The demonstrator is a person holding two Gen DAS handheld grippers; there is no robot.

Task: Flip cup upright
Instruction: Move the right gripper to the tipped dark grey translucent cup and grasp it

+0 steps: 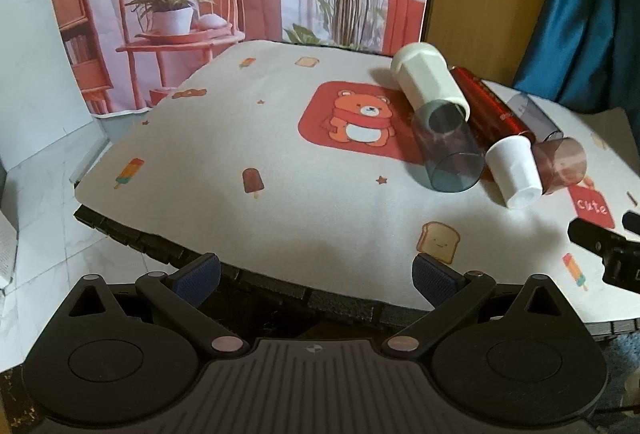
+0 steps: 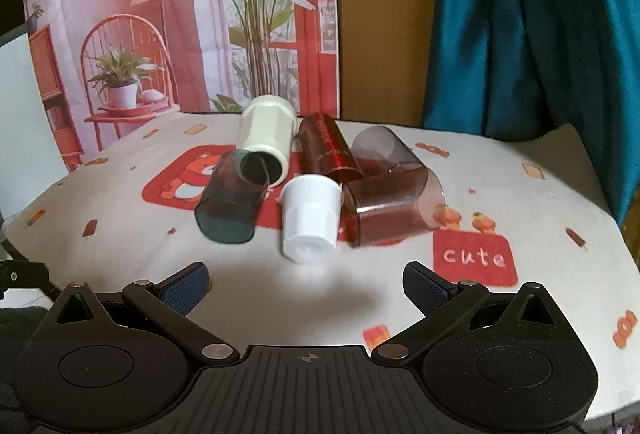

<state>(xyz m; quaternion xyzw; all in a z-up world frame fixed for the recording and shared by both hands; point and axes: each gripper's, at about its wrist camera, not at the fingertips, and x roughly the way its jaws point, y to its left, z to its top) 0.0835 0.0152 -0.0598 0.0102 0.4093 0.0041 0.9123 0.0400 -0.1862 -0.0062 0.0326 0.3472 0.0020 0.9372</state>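
Several cups lie on their sides in a pile on the printed cloth. A small white cup lies nearest, its base toward me; it also shows in the left wrist view. Left of it lies a clear blue-grey cup, behind that a cream cup, a dark red cup and clear brownish cups. My right gripper is open and empty just in front of the white cup. My left gripper is open and empty at the table's near-left edge.
The table carries a white cloth with a bear print and a red "cute" patch. A printed backdrop hangs behind, a teal curtain at right. The right gripper's body shows at the left view's right edge.
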